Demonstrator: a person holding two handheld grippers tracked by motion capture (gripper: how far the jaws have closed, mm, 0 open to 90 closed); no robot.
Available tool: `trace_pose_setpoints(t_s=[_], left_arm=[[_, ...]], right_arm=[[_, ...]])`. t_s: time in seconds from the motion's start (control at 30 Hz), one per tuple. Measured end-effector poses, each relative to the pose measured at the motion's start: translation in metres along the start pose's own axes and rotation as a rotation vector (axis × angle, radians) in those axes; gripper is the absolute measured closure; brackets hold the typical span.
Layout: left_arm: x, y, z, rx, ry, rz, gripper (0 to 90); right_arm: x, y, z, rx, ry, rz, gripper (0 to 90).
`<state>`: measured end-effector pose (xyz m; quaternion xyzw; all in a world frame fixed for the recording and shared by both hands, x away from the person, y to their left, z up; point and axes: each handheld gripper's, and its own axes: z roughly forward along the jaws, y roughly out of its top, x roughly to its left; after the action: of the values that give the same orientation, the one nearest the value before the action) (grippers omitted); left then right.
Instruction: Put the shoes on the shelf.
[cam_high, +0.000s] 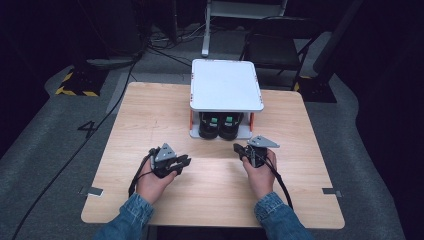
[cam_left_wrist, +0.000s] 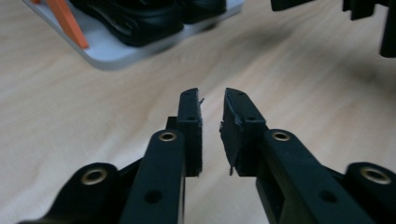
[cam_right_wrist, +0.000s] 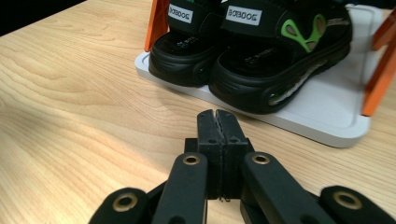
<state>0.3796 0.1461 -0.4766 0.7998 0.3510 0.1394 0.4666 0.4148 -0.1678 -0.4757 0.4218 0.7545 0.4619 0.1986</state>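
A pair of black sandals with green trim stands on the lower tier of a small white rack with orange posts, at the table's middle back. In the right gripper view the two sandals sit heel-first on the rack's base, just beyond my right gripper, whose jaws press together with nothing between them. My left gripper hovers over bare wood with a narrow gap between its jaws, holding nothing. From above, the left gripper and right gripper are in front of the rack, each held in a hand.
The wooden table has bare room on both sides of the rack. A folding chair and cables lie on the floor behind. The rack's corner and the other gripper edge the left gripper view.
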Motion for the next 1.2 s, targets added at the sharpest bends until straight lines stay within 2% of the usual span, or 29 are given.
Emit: trace_pose_setpoints(t_s=[0.03,0.13,0.2,0.27,0.3,0.33,0.4,0.47,0.5,0.57,0.67,0.7,0.8,0.93,1.0,1.07,1.17,1.2], left_arm=[[0.003,0.003,0.005,-0.001,-0.007,-0.013,82.1],[0.01,0.015,0.022,0.004,-0.011,-0.012,85.5],[0.014,0.021,0.033,0.001,-0.017,-0.03,87.0],[0.017,0.028,0.05,0.021,-0.041,-0.038,88.2],[0.019,0.029,0.056,0.019,-0.054,-0.052,88.9],[0.021,0.032,0.063,0.042,-0.076,-0.068,89.2],[0.025,0.036,0.076,0.052,-0.083,-0.075,89.6],[0.029,0.041,0.085,0.046,-0.077,-0.079,89.6],[0.03,0.043,0.089,0.036,-0.08,-0.09,89.7],[0.03,0.046,0.095,0.044,-0.071,-0.07,89.7],[0.033,0.047,0.103,0.056,-0.07,-0.063,89.7],[0.035,0.047,0.107,0.053,-0.099,-0.091,89.7],[0.037,0.051,0.113,0.066,-0.107,-0.088,89.7],[0.039,0.055,0.124,0.07,-0.108,-0.077,89.7],[0.039,0.057,0.128,0.06,-0.108,-0.085,89.7],[0.039,0.059,0.132,0.053,-0.106,-0.073,89.6],[0.041,0.063,0.137,0.044,-0.097,-0.091,89.6],[0.045,0.065,0.14,0.031,-0.087,-0.053,89.6]], right_arm=[[-0.001,0.0,0.002,-0.001,0.003,0.008,90.0],[-0.004,0.0,0.013,0.002,0.013,0.027,90.0],[-0.006,0.0,0.02,0.002,0.018,0.046,89.9],[-0.008,0.0,0.026,0.001,0.026,0.06,89.6],[-0.008,0.0,0.03,0.004,0.027,0.066,89.6],[-0.009,0.0,0.032,0.005,0.036,0.074,89.7],[-0.01,-0.001,0.038,0.013,0.05,0.108,90.0],[-0.011,-0.002,0.042,0.018,0.049,0.116,90.0],[-0.012,-0.002,0.044,0.018,0.043,0.114,90.0],[-0.013,-0.002,0.045,0.016,0.037,0.12,90.0],[-0.018,0.0,0.045,0.009,0.018,0.13,90.0],[-0.019,0.0,0.045,0.008,0.011,0.136,90.0],[-0.024,0.001,0.048,0.012,0.006,0.169,90.0],[-0.028,0.005,0.049,0.018,-0.027,0.169,90.0],[-0.032,0.008,0.05,0.019,-0.045,0.165,90.0],[-0.037,0.011,0.052,0.024,-0.069,0.161,90.0],[-0.043,0.014,0.055,0.028,-0.079,0.156,90.0],[-0.044,0.015,0.056,0.03,-0.086,0.151,90.0]])
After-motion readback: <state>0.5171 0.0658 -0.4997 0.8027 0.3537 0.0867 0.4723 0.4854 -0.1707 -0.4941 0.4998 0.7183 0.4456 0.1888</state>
